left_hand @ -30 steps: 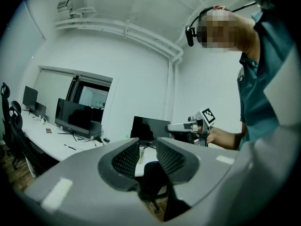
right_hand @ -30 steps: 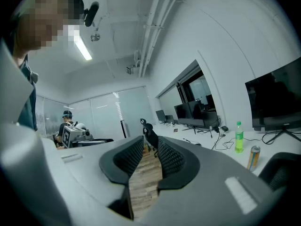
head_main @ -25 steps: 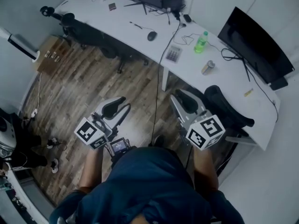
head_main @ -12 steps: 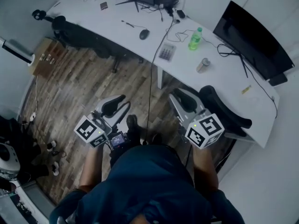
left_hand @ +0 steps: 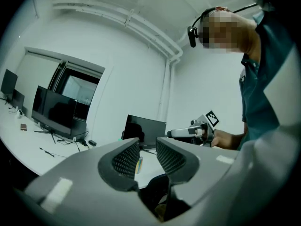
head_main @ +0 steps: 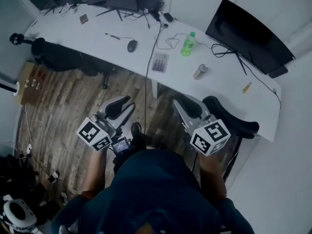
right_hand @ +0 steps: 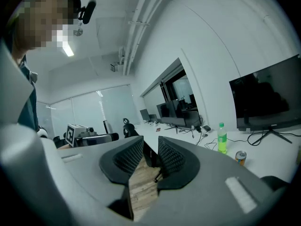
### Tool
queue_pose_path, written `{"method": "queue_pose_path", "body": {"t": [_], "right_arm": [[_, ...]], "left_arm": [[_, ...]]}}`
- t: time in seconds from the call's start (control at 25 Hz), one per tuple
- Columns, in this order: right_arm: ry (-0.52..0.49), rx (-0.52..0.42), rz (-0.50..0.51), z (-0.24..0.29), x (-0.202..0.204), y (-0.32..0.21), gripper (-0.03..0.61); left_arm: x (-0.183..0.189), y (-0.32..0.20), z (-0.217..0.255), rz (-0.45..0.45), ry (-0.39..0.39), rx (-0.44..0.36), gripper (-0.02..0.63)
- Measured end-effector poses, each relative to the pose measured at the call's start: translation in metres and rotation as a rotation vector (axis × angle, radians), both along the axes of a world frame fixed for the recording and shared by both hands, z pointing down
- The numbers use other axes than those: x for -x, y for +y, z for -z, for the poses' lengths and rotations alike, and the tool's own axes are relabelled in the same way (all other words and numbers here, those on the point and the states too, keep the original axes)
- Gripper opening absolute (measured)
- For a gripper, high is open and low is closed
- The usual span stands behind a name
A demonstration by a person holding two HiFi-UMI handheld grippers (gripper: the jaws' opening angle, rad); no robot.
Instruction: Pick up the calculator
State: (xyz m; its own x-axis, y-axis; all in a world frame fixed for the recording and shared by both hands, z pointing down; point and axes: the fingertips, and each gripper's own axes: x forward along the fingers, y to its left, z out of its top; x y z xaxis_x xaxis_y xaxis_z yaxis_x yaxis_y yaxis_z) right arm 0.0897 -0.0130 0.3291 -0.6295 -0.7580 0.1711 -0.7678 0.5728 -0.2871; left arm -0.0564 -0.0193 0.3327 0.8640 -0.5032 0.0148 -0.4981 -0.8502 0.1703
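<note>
1. As I walk the rig forward, the white counter [head_main: 229, 89] has come closer in the head view than it was a second ago. The strip of wooden floor in front of me has shrunk.
2. The calculator [head_main: 160, 62] lies flat by the counter's near edge. A green bottle [head_main: 187, 43] and a drink can [head_main: 200, 71] sit to its right, and a computer mouse [head_main: 132, 45] to its left. It has drifted left and nearer in the view, and nothing touches it.
3. The left hand-held gripper [head_main: 122, 106] is closed as far as it goes, with only a slim slit between its pads, and it is empty.
4. The right hand-held gripper [head_main: 187, 106] has its jaws a little apart, with only floor showing between them.
5. Both point toward the counter, well short of the calculator. I judge this is still the approach. The reach has not begun, and a gripper must open wider before it can take the calculator.
</note>
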Motion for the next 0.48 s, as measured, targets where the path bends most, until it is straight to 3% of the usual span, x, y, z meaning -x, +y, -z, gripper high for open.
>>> {"method": "queue_pose_path", "body": {"t": [0.48], "right_arm": [[0.015, 0.027, -0.149, 0.005, 0.024, -0.082, 0.080]], "left_arm": [[0.015, -0.105, 0.005, -0.163, 0.017, 0.020, 0.106]]}}
